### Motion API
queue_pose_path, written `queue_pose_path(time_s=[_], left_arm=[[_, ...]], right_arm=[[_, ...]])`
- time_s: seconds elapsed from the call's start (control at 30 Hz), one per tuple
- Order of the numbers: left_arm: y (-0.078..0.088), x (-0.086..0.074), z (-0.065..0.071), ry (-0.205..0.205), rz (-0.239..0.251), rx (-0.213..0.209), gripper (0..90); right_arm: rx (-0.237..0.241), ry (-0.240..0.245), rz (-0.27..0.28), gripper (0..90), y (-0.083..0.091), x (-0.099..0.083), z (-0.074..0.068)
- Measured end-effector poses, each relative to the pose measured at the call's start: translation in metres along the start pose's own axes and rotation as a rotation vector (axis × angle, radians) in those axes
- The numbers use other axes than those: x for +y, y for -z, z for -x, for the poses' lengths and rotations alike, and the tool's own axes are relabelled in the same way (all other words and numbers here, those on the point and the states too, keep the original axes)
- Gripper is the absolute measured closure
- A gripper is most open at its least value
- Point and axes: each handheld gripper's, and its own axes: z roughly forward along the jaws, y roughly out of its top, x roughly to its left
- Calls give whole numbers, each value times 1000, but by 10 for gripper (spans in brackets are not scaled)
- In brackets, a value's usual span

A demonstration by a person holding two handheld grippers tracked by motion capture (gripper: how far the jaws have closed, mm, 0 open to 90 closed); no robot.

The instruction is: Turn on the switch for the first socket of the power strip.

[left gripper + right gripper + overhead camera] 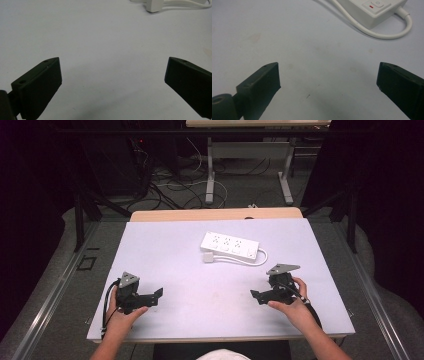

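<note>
High view: white power strip (230, 248) lying flat just above the frame's centre on a pale table (165, 255), its cord (261, 259) looped at its right end and a small white plug (209, 258) just beside its lower left corner. Left gripper (156, 294) at lower left, right gripper (256, 296) at lower right, both well apart from the strip, jaws spread wide and empty. Left gripper view: jaws parted over bare table; plug (154, 5) and cord (185, 5) at the top edge. Right gripper view: jaws likewise released; the strip's switch end (374, 8) and cord loop (387, 32) at upper right. Handling, judged: rigid plastic body, light, smooth and somewhat slippery; the cord is limp and will trail. Best taken across the narrow width near mid-length, or at the plug.
</note>
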Motion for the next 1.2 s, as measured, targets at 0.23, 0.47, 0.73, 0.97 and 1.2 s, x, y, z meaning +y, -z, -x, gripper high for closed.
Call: queue_pose_path(time_s=[0.23, 0.47, 0.73, 0.97, 1.2], left_arm=[[0, 0, 0, 0, 2, 1, 12], [0, 0, 0, 12, 8, 4, 12], [0, 0, 0, 6, 5, 4, 12], [0, 0, -1, 11, 5, 4, 12], [0, 0, -1, 3, -1, 4, 12]], right_arm=[[-33, -57, 21, 0, 4, -14, 7], [-72, -111, 44, 0, 8, -25, 22], [-112, -150, 34, 0, 6, -33, 38], [-131, -169, 32, 0, 6, -35, 43], [-139, -167, 42, 0, 7, -35, 43]])
